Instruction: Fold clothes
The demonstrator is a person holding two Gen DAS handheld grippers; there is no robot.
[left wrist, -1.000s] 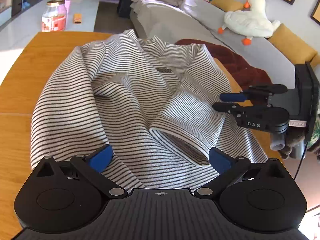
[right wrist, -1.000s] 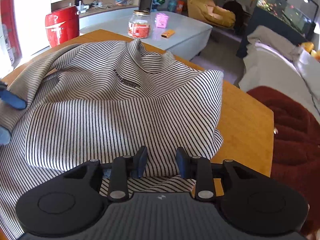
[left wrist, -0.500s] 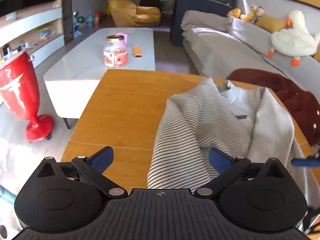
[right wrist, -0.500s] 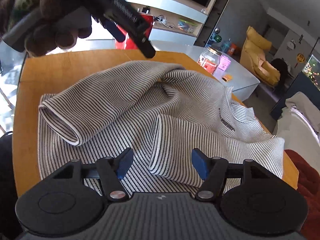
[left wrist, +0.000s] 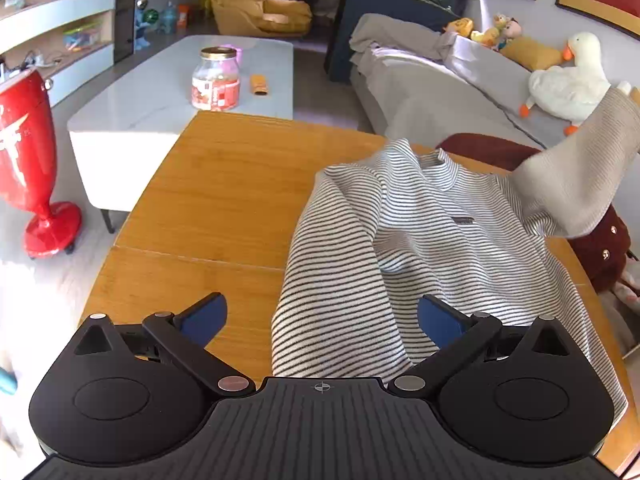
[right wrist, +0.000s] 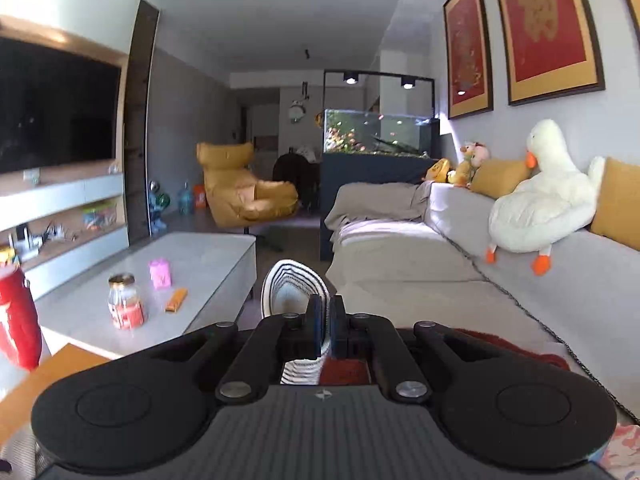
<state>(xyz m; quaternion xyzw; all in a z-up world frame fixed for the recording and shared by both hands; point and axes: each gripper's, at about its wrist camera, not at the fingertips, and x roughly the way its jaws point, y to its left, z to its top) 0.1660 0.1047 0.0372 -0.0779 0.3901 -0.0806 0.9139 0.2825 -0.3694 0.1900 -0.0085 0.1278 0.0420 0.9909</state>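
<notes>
Left wrist view: soft black-and-white striped knit sweater lies rumpled on smooth orange wooden table, under released left gripper. Right gripper clenches its ribbed cuff, apparently lifted.

A wooden counter stands in a sunlit living room; beyond it a low white coffee table carries a jar; a grey sofa runs along the right wall beneath red framed pictures, with a white plush duck and yellow cushions; a yellow armchair, a fish tank and a dark television fill the far end.
</notes>
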